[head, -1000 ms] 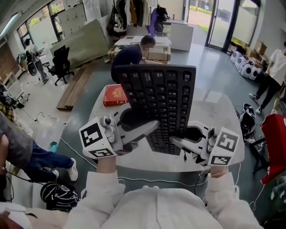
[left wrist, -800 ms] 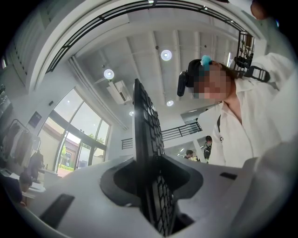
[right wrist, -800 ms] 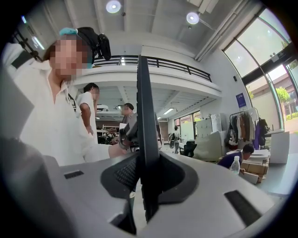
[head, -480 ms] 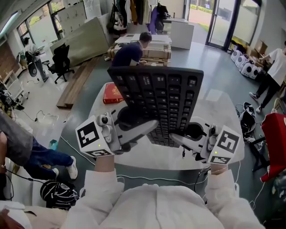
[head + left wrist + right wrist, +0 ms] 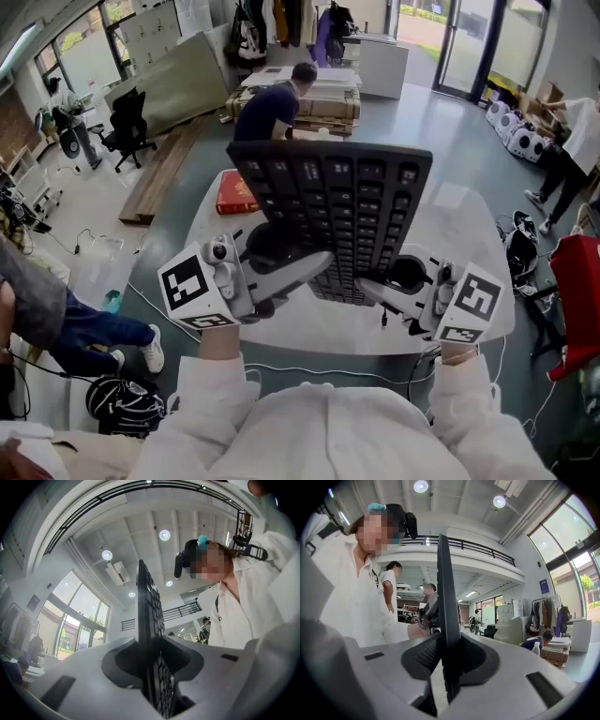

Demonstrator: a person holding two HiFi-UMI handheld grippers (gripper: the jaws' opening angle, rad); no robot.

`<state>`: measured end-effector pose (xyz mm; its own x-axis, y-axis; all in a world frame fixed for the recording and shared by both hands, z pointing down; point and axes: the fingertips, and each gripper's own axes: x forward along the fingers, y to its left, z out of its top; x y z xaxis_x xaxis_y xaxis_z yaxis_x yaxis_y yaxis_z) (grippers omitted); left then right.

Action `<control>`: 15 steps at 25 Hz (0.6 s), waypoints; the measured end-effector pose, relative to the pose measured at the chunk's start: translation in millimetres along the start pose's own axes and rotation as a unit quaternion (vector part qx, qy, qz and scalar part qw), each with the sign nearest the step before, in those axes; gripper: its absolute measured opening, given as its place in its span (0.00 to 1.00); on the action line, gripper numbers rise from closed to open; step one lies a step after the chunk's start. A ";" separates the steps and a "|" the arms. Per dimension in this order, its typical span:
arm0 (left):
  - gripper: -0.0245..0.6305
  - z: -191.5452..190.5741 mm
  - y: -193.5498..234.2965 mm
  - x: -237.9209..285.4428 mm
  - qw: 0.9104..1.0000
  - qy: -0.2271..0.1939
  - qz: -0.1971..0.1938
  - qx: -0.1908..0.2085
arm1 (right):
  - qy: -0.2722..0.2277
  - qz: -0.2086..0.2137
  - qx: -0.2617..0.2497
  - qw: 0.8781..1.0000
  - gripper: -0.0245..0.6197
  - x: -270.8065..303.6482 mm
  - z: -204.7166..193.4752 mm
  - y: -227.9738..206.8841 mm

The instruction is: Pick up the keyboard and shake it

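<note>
A black keyboard (image 5: 337, 216) is held in the air above the white table (image 5: 450, 234), keys facing me, its far end raised. My left gripper (image 5: 319, 267) is shut on the near left edge and my right gripper (image 5: 370, 292) on the near right edge. In the left gripper view the keyboard (image 5: 145, 620) stands edge-on between the jaws of the left gripper (image 5: 150, 667), which press on it. In the right gripper view the keyboard (image 5: 444, 597) runs the same way through the right gripper (image 5: 447, 667), clamped between its jaws.
A red box (image 5: 236, 199) lies on the table's far left. A person (image 5: 272, 108) bends over cartons behind the table. An office chair (image 5: 127, 131) stands at the left, a red seat (image 5: 577, 300) at the right, and cables trail on the floor.
The keyboard's far end has swung nearer to my head and looks wider, and its near end has shifted slightly. Both grippers have kept their hold and barely moved.
</note>
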<state>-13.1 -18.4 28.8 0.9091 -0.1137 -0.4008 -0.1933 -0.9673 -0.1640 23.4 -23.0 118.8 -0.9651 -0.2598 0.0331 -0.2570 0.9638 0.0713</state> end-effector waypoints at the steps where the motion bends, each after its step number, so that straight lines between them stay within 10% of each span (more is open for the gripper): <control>1: 0.24 -0.6 0.7 -0.7 1.000 0.000 0.001 -0.001 | 0.000 0.000 0.001 1.000 0.21 0.7 -1.0 -0.3; 15: 0.24 -10.0 9.3 1.2 1.000 0.007 0.010 -0.015 | -0.001 0.001 0.033 0.999 0.21 0.1 -9.1 -5.9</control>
<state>-10.1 -29.8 35.8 0.9103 -0.1363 -0.3909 -0.2008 -0.9711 -0.1292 25.3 -29.2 127.5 -0.9658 -0.2574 0.0310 -0.2574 0.9663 0.0047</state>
